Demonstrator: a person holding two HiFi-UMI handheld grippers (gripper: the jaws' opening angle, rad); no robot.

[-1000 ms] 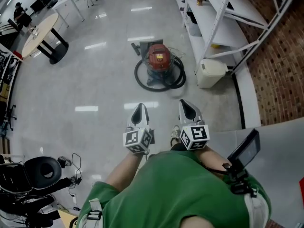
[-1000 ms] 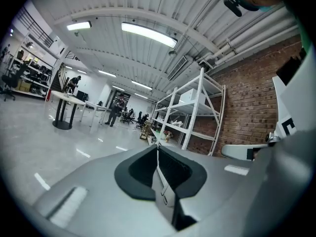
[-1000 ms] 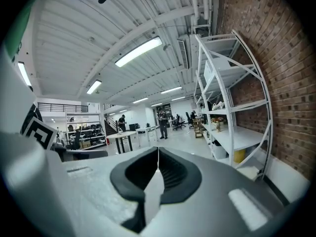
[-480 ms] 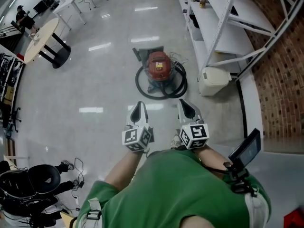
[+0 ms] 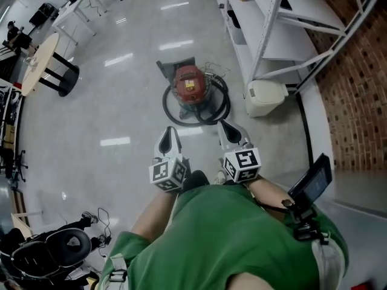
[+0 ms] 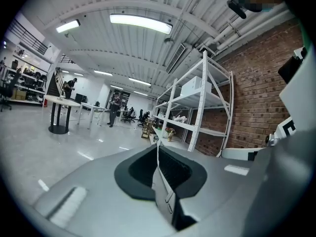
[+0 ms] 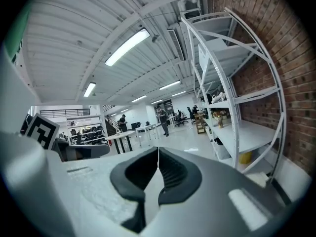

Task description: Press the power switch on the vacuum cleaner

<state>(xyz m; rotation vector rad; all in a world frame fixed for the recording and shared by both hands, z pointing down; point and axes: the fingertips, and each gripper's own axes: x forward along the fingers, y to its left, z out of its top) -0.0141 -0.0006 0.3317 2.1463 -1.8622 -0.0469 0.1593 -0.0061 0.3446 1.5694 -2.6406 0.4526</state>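
In the head view a red vacuum cleaner (image 5: pixel 189 83) stands on the glossy floor, with its black hose (image 5: pixel 213 110) looped around its base. My left gripper (image 5: pixel 169 138) and right gripper (image 5: pixel 226 128) are held side by side just short of it, both above the floor. Each is shut with nothing between its jaws. The vacuum does not appear in either gripper view; both look level across the hall. The left gripper (image 6: pixel 157 149) and the right gripper (image 7: pixel 158 154) show their jaw tips touching.
A white bin (image 5: pixel 266 97) sits right of the vacuum, under white shelving (image 5: pixel 266 23) along a brick wall (image 5: pixel 357 83). A round table (image 5: pixel 45 59) stands far left and a black chair (image 5: pixel 51 252) near left. Distant people (image 7: pixel 161 118) walk in the hall.
The vacuum has come closer to the grippers as I stepped forward; it now sits just beyond the jaw tips. Both grippers stayed shut.
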